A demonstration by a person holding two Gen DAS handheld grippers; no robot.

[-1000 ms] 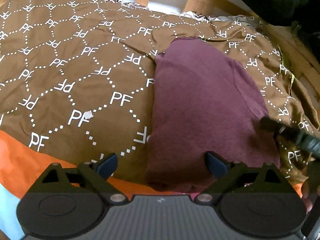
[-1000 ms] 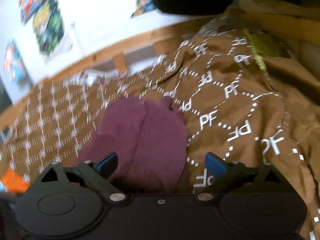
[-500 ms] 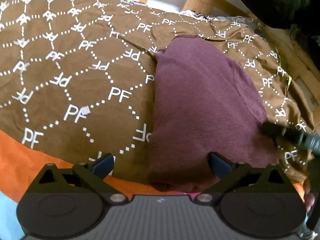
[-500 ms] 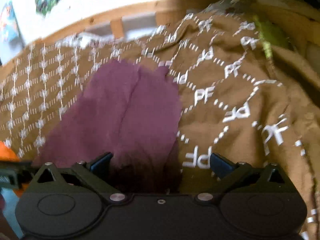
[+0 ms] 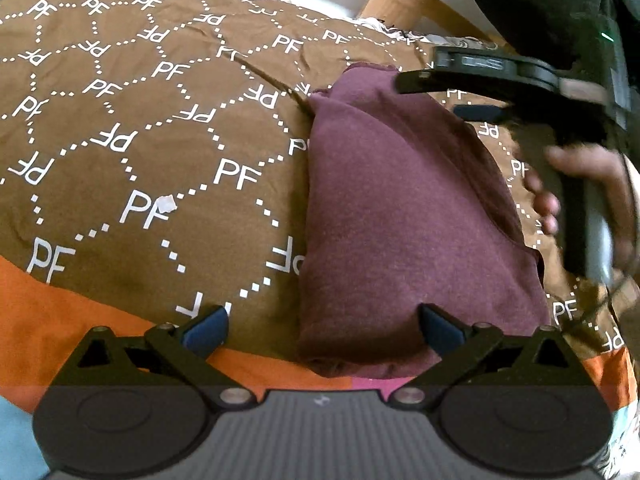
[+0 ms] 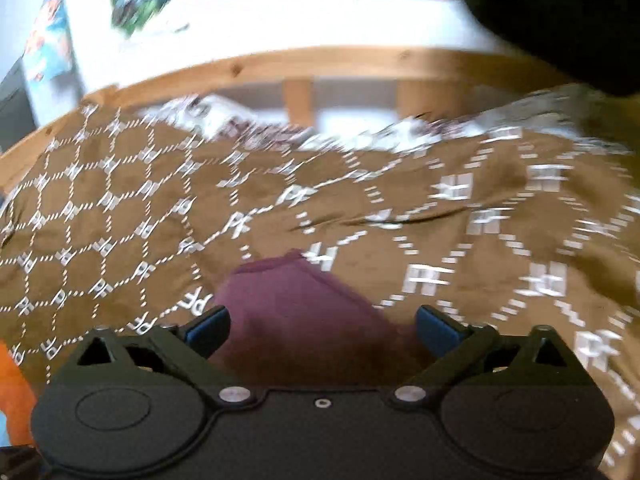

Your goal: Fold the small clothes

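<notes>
A maroon garment [image 5: 400,216] lies folded into a long narrow strip on the brown patterned bedspread [image 5: 140,140]. My left gripper [image 5: 322,326] is open and empty just above the strip's near end. My right gripper [image 5: 452,96] shows in the left wrist view, raised above the strip's far right side, held by a hand. In the right wrist view the right gripper [image 6: 322,324] is open and empty, with the garment's far end [image 6: 296,304] below its blue pads. That view is blurred.
The bedspread has an orange band [image 5: 60,292] along its near edge. A wooden bed frame [image 6: 320,64] runs along the far side, with a white wall and posters behind. A dark garment [image 5: 540,0] hangs at the upper right.
My right gripper has lifted from the garment's near right edge and swung up toward its far end. The left gripper has moved slightly closer. The garment lies as before.
</notes>
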